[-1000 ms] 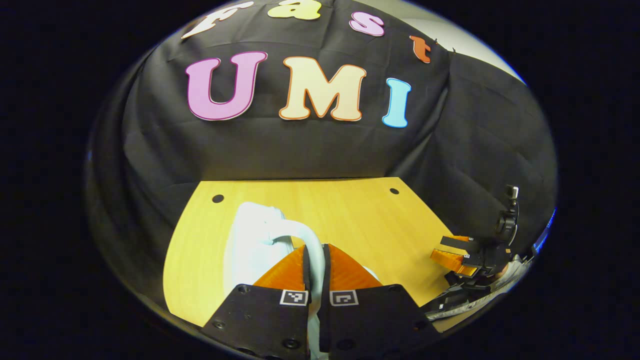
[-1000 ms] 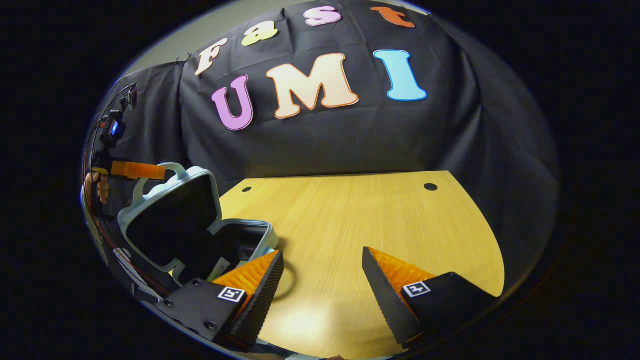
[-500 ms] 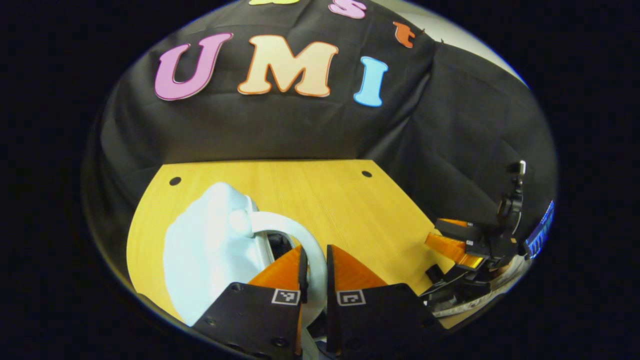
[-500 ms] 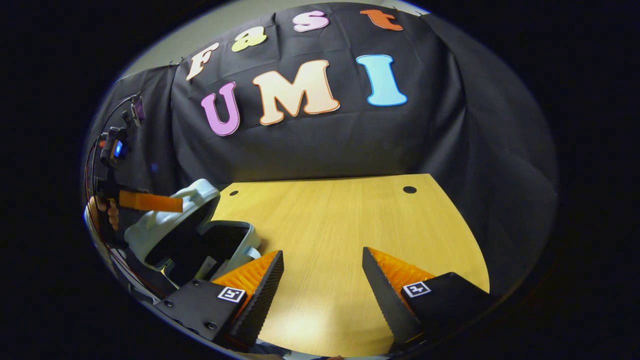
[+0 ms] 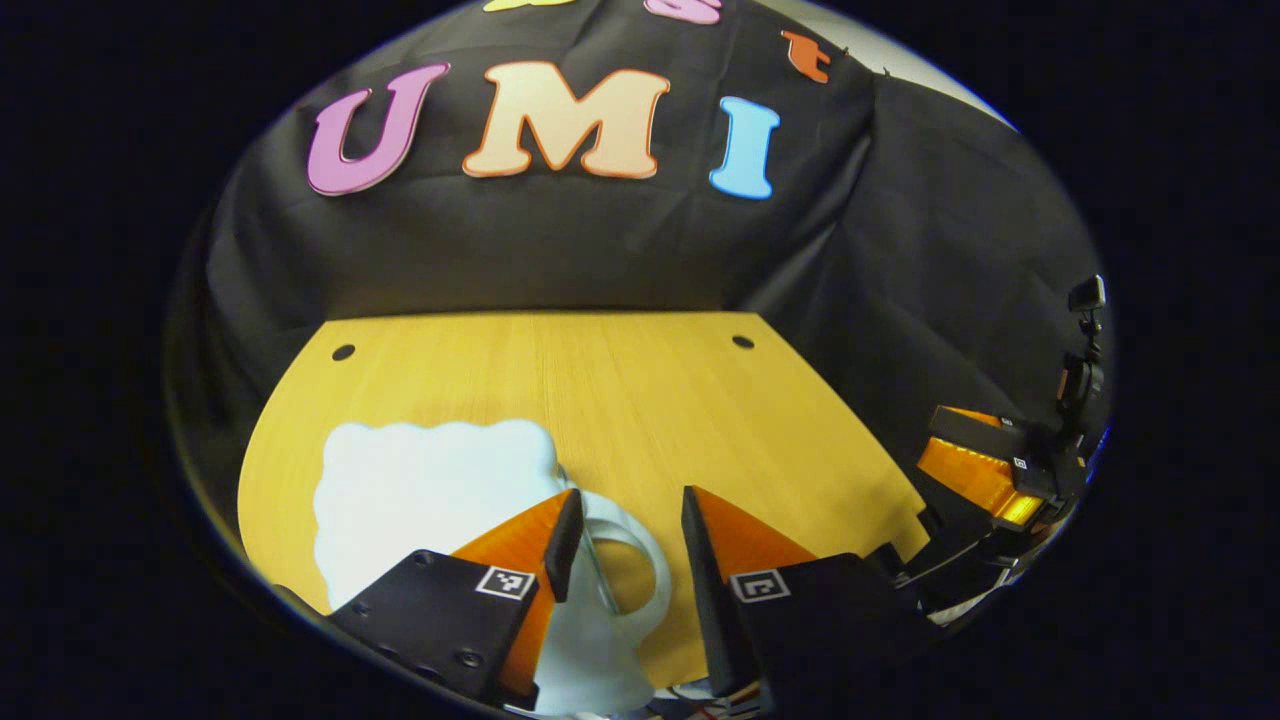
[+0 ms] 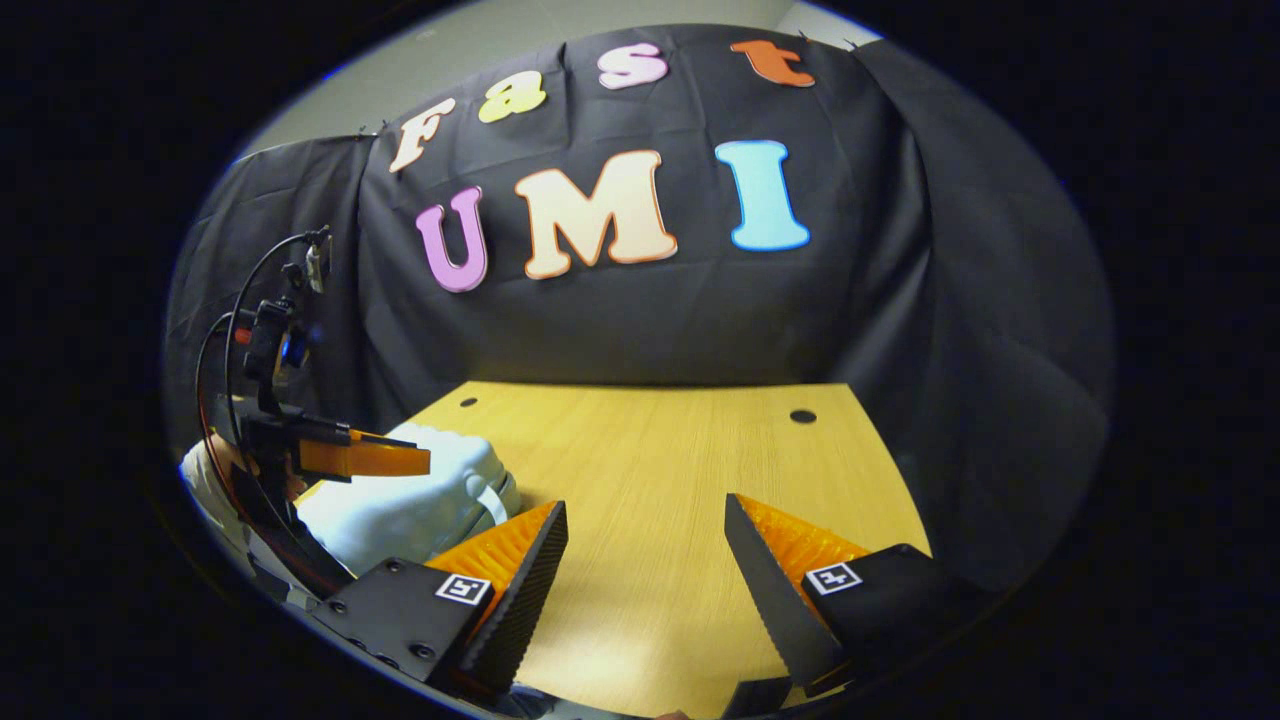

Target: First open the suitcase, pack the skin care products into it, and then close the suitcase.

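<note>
Left gripper (image 5: 625, 545) is hovering spread, straddling the suitcase (image 5: 430, 495) handle (image 5: 630, 575) (rigid loop, best hold). Shell is probably light, slippery. Right gripper (image 6: 645, 565) is idling open.

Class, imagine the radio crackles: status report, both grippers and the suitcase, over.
Left gripper open, fingers either side of the handle. Right gripper open, over bare table. Suitcase lid down, shut. Nothing in the way.

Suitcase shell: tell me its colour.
Pale, whitish blue; the suitcase shows best in the left gripper view.
</note>
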Available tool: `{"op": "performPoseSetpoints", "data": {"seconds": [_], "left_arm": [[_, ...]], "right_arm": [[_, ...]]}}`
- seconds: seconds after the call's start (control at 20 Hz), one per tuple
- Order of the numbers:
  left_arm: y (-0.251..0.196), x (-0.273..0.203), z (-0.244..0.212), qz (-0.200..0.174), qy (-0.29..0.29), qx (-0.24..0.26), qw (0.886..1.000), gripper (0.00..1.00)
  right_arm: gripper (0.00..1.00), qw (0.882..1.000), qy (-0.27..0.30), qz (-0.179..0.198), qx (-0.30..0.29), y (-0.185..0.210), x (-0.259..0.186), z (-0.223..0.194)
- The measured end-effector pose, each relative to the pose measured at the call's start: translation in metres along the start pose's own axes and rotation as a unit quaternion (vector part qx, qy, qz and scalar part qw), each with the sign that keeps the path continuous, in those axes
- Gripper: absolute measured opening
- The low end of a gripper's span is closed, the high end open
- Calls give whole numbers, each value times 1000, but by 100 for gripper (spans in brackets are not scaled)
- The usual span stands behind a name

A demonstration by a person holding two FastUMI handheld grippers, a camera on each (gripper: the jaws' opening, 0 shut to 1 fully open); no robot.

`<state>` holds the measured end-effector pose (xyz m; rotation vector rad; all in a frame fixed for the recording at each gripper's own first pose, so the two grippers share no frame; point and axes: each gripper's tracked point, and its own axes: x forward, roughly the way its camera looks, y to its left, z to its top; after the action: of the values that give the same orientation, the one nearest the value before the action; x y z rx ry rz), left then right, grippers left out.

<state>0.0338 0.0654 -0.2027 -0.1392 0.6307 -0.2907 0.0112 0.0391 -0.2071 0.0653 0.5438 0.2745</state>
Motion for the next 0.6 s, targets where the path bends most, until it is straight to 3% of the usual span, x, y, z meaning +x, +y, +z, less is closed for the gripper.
{"op": "performPoseSetpoints", "data": {"seconds": [0.05,0.25,0.35,0.45,0.55,0.6], "left_arm": [[-6,-2,15,11,-29,5,1000,60],[-38,-9,64,45,-105,36,993,92],[-56,-15,86,44,-139,33,989,93],[-69,-20,108,36,-173,28,984,93],[-75,-28,124,34,-197,26,979,95],[-84,-33,129,29,-203,27,978,95]], "right_arm": [[98,1000,-27,6,-4,1,-2,20],[97,989,-144,24,-9,12,-20,108],[93,984,-175,26,-12,15,-32,136],[98,979,-204,22,-9,16,-44,155],[93,973,-230,9,-7,15,-58,173],[98,971,-238,1,-7,15,-63,178]]}}
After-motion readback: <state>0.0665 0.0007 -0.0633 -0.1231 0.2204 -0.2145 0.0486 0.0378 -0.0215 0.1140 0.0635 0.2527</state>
